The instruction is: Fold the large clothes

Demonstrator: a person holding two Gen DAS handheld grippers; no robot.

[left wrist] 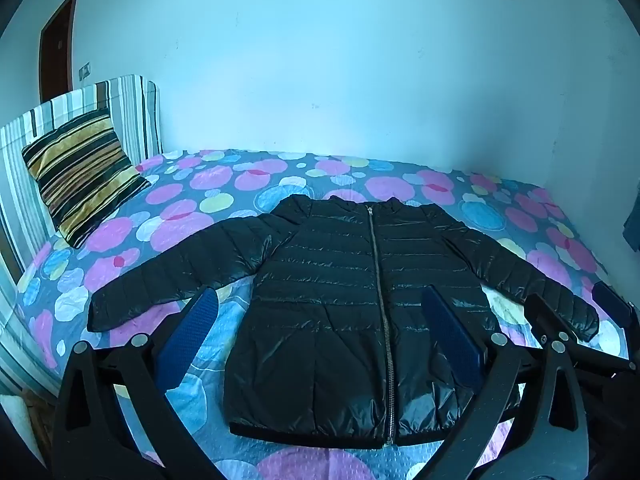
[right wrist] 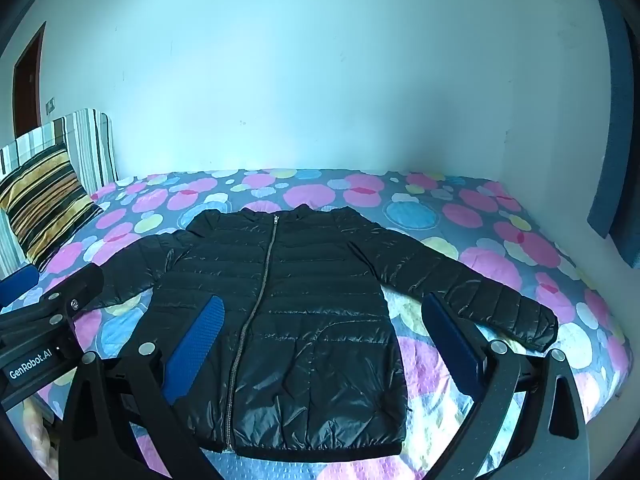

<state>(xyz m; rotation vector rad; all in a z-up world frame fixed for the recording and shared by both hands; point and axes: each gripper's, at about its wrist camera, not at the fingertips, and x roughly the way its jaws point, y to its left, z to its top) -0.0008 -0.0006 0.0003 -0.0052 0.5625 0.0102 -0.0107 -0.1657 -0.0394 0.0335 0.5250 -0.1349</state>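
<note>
A black puffer jacket [left wrist: 352, 300] lies flat on the bed [left wrist: 188, 216], front side up, zipped shut along its silver zipper [left wrist: 378, 292]. Its 2 sleeves are spread out to either side, and its hem is at the near edge of the bed. The bed wears a sheet with pink, blue and yellow circles.

The left gripper [left wrist: 326, 336] hovers above the lower half of the jacket with its 2 blue-padded fingers [left wrist: 192, 332] spread wide and nothing between them. The right gripper [right wrist: 326, 340] is likewise spread wide and holds nothing, hanging over the jacket's lower right part and the sheet beside it. Whether either one touches the fabric cannot be told.

In the right wrist view, the left gripper's black frame shows at the left edge. A striped pillow [left wrist: 82, 172] leans against the striped headboard [left wrist: 132, 108] at the far left end of the bed. A pale wall [left wrist: 320, 60] stands behind, with a dark door [left wrist: 56, 48] at the far left.
</note>
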